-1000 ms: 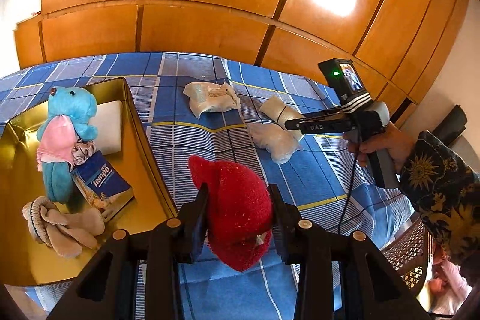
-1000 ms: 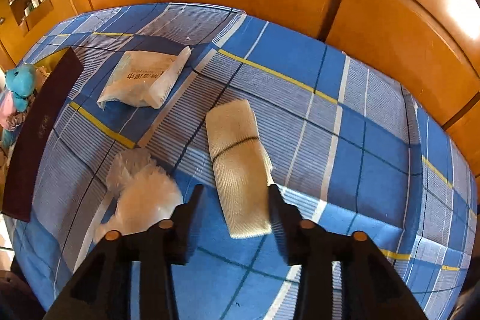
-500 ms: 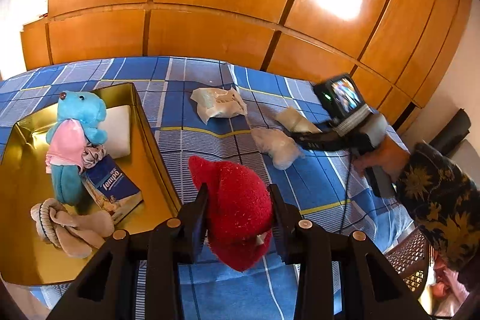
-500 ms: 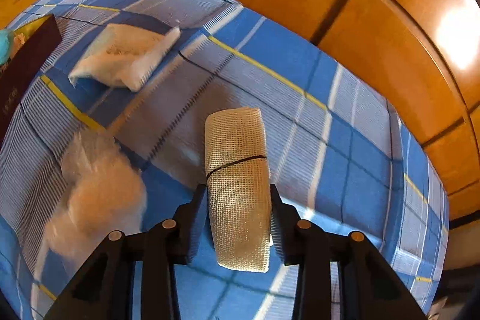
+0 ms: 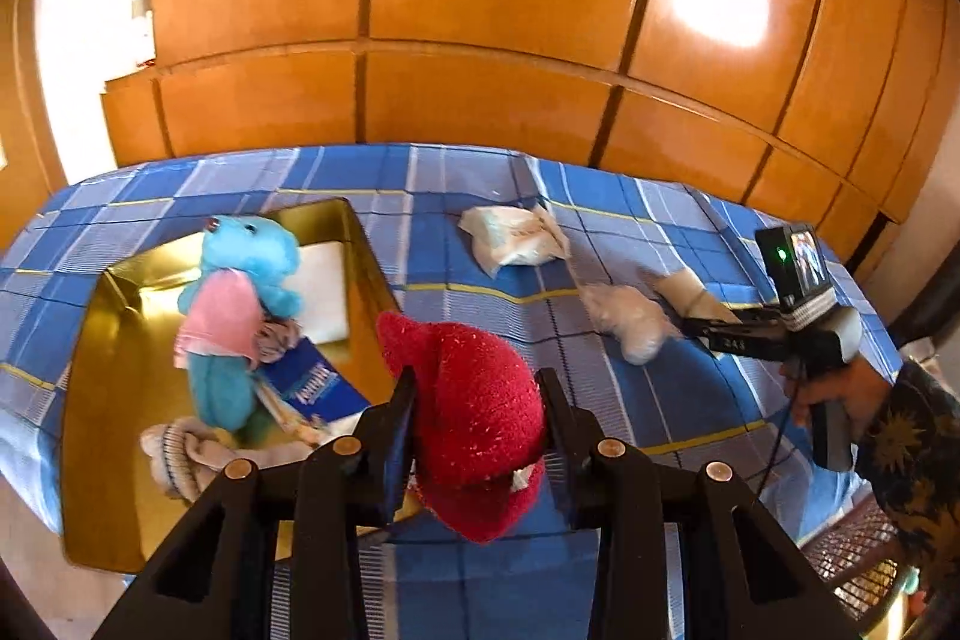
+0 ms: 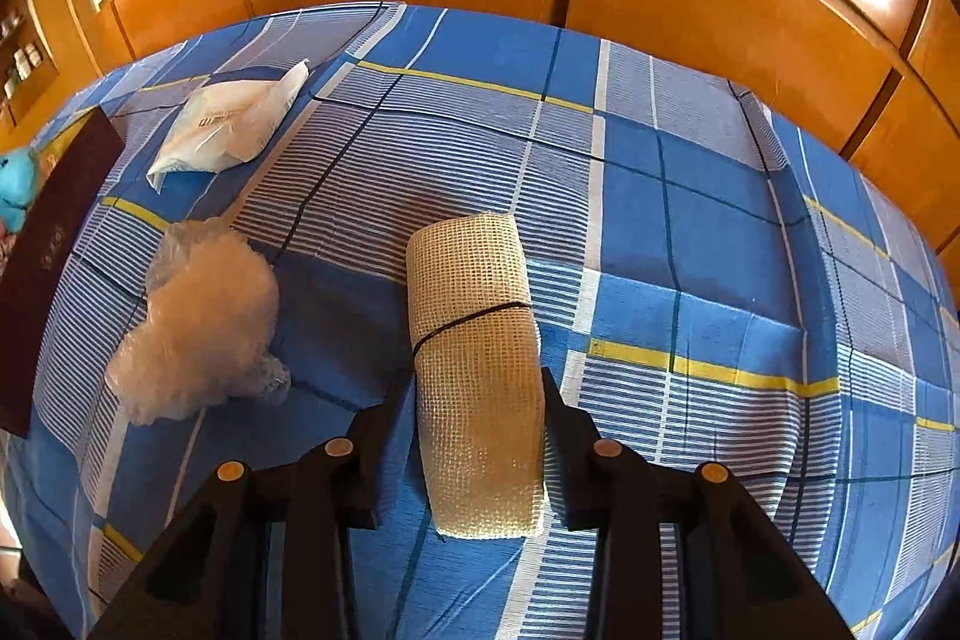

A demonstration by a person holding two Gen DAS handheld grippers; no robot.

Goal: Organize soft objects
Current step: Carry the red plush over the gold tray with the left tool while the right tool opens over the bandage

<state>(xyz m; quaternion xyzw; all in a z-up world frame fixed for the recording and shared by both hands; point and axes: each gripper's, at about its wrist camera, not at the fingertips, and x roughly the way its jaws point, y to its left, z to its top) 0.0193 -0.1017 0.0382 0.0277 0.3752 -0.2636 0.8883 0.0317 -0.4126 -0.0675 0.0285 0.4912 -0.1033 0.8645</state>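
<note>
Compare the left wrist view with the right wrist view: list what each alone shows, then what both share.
Only the left wrist view: the left gripper shut on a red plush toy, and the gold tray's inside.
Only the right wrist view: the right gripper clamping a beige mesh roll.
Both: white packet, crumpled plastic bag, blue teddy.

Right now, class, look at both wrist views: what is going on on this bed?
A person is sorting soft things with two handheld grippers. The left gripper is shut on a red plush toy, beside the gold tin that already holds a blue teddy and other items. The right gripper grips a rolled beige bandage on the checked bedspread. A crumpled plastic bag and a white packet are not yet sorted.
</note>
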